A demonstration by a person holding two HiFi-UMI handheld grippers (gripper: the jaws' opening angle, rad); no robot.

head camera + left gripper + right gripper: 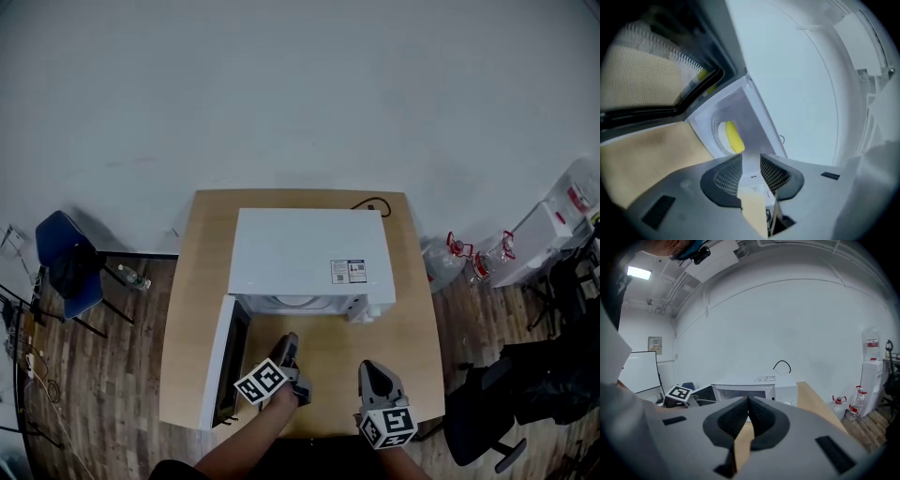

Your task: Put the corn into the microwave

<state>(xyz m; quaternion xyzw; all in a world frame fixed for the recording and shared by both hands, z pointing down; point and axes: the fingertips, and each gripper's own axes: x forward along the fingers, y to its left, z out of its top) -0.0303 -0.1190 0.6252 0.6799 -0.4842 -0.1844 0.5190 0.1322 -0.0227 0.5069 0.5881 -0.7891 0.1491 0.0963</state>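
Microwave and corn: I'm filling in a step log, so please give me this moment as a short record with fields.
microwave: white, on the wooden table
door: swung open, on the left in the head view
corn: yellow, lying on the round plate inside the microwave
left tongs: open, nothing between them, facing the opening
right tongs: shut, empty, clear of the microwave
task state: corn is in, door not yet closed

Wooden worktop (417, 328) near white wall (300, 84); plank floor (112, 375) around worktop. Blue chair (56, 246) left of worktop; black office chair (480, 409), water bottles (459, 251) right of worktop. Ceiling light (639, 272) lit.
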